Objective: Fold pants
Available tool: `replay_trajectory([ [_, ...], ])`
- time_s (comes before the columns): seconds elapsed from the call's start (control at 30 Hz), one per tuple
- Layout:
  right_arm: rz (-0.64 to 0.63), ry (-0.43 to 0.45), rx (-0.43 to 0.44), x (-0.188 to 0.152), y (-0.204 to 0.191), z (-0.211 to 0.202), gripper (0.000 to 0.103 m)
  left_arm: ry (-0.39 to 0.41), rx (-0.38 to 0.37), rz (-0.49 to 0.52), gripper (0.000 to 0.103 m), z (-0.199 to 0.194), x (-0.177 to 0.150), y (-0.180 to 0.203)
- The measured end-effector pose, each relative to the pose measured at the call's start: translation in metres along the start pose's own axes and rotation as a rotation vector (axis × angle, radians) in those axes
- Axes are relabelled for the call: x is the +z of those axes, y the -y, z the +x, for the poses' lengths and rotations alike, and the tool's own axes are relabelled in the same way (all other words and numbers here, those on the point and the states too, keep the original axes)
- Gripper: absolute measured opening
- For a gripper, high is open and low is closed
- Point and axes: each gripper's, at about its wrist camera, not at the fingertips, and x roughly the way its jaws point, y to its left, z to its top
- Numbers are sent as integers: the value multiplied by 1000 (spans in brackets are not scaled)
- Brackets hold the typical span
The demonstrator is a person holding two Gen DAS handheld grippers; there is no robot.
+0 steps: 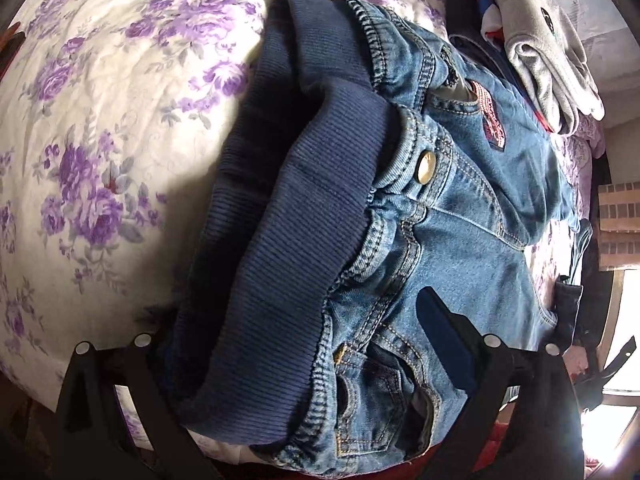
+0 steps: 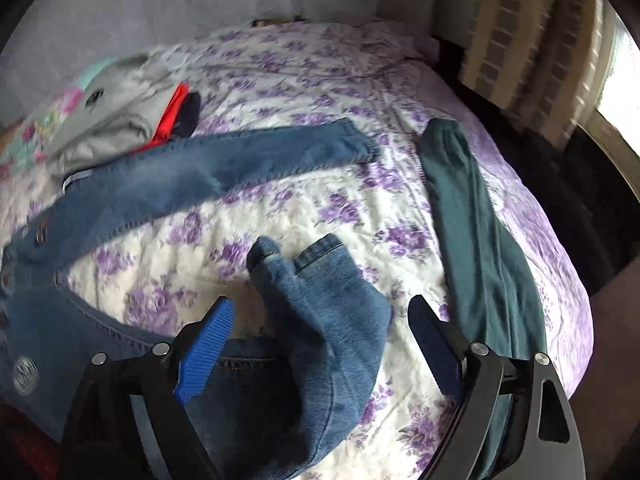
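Small blue jeans (image 1: 452,232) with a dark blue ribbed waistband (image 1: 304,200) lie on the floral bedspread (image 1: 100,120). In the left wrist view my left gripper (image 1: 288,320) is open, its jaws straddling the waistband; the right finger (image 1: 430,320) rests on the denim and the left finger is hidden under the cloth. In the right wrist view one jeans leg (image 2: 224,168) stretches away flat; the other leg (image 2: 324,304) is bunched with its cuff up between the open jaws of my right gripper (image 2: 320,320), not pinched.
A pile of folded clothes, grey on top (image 2: 116,120) (image 1: 548,40), lies beyond the jeans. Dark green pants (image 2: 476,248) lie flat at the right of the bed. The bed edge and a window (image 2: 620,80) are at the right.
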Motion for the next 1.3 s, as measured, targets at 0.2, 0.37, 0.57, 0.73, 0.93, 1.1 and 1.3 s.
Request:
replay_trajectory([
  [0.2,365,45,164,-4,59,3,9,-1,44,27,98,5,-4,15],
  [0.37,714,-111,47,-70,149,34,33,19,34,3,98,6,-5,15],
  [0.57,764,-32,201,-73,129,28,74,14,22,-11,98,3,-7,9],
  [0.73,728,-97,180,-65,116,52,41,72,-6,-67,93,-2,-6,1],
  [0.93,681,-98,241,-41,109,54,26,151,-84,-118,49,-16,-15,-20],
  [1.1,628,9,284,-13,94,30,23,269,-142,-140,10,-57,-17,-29],
  [1.3,642,-82,203,-39,103,47,22,271,-166,-172,11,-52,-21,-50],
])
